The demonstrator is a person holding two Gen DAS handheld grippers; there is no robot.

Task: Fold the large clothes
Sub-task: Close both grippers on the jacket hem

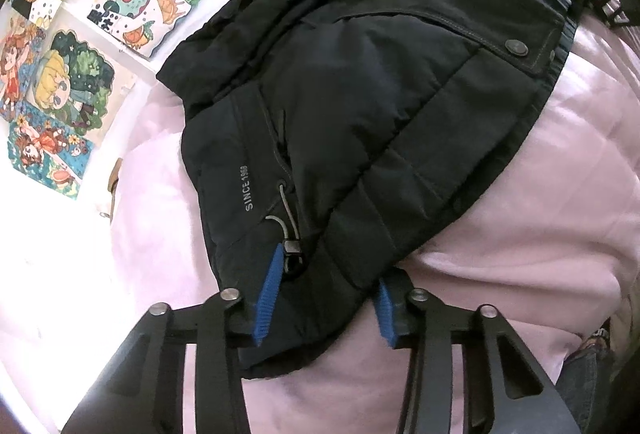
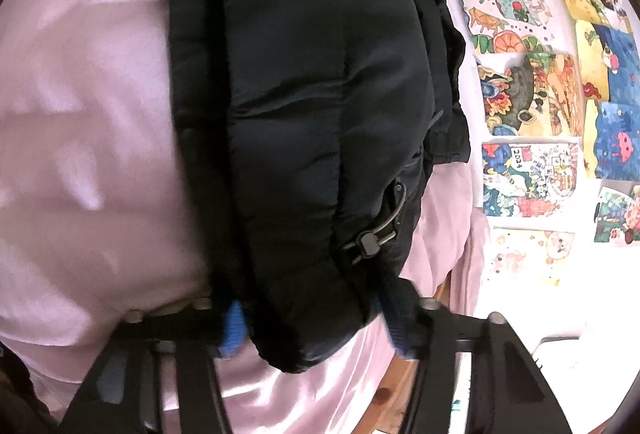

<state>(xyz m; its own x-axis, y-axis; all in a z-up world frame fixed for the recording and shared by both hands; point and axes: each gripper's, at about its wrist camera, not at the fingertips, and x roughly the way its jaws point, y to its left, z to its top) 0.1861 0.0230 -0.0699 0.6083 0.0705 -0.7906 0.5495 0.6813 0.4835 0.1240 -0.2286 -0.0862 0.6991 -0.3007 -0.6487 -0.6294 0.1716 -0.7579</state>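
On my left gripper the two blue pads stand partly apart, and the near corner of the black jacket fills the space between them. The left pad lies against the fabric just beside the cord stopper, and the right pad touches the hem on the other side, so I read it as clamped on the jacket corner.

On my right gripper the picture is blurred. The blue pads are also partly apart, with a thick padded fold of the same jacket pushed between them. Both pads seem to press on it, and the fold bulges out below them.

I count one jacket and two grippers. In each view I see one cord stopper with a thin elastic cord. In the left view there is one round metal snap button on a pocket flap, and one line of small print, "SINCE" with a year, near the hem.

The jacket is dark, quilted in puffy sections, and it is folded into a thick bundle. It lies on a pale pink shiny bed cover. In the left view it reaches from my gripper up toward the far edge of the bed. Beside the bed, a white wall carries many colourful drawings; I cannot count them exactly.
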